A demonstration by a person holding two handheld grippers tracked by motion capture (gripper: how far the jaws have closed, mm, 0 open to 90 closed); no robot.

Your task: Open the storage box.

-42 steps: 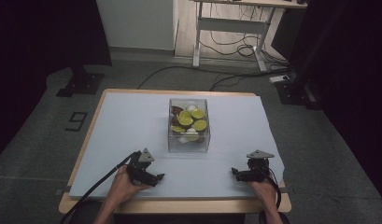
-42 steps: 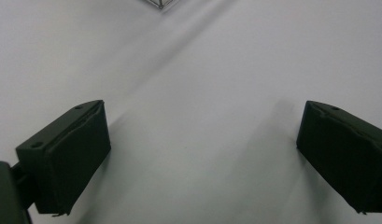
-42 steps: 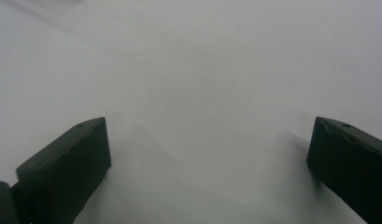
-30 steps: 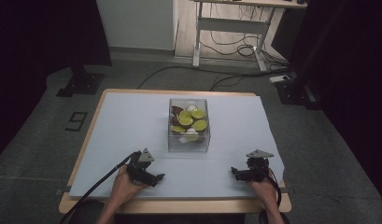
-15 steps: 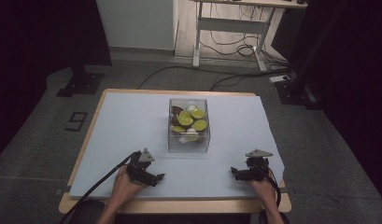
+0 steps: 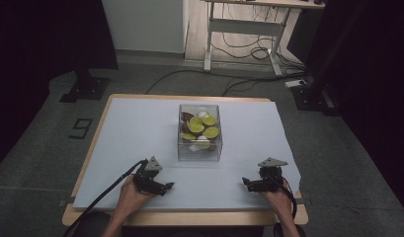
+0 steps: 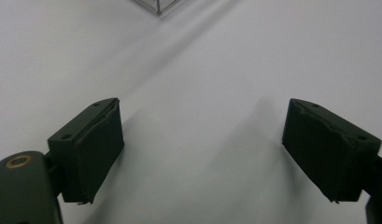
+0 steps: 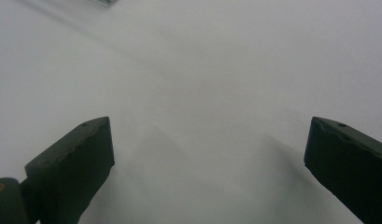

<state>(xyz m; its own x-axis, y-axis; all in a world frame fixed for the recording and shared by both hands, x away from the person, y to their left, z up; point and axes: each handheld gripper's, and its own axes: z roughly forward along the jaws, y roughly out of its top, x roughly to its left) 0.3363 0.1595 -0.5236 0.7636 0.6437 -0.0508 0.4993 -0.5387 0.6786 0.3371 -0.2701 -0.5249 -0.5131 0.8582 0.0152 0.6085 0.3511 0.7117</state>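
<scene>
Dim room w/ grey floor, cables and a desk frame at the back; nearer the camera, a wooden table (image 6: 98, 126) covered by a white sheet (image 6: 140, 133). Clear plastic box (image 6: 200, 148) stands mid-table, slightly toward the far edge, upright, open top, holding lime-green round pieces (image 6: 196, 127) plus a few dark and pale ones – can't tell exactly what they are. Nothing else on the sheet.

Left gripper (image 6: 166, 187) sits near the near edge, toward the near-left corner, jaws wide apart, nothing btwn them. Right gripper (image 6: 246, 182) is near the near-right corner, jaws likewise spread wide, empty. In both gripper views the jaws frame bare sheet; the box's corner shows at the top edge of the left gripper view (image 7: 158, 5).

Key relation: box lies fwd of both grippers and btwn them, well apart from each; left looks marginally nearer. Either hand would prob. need to go forward and inward to reach it.
</scene>
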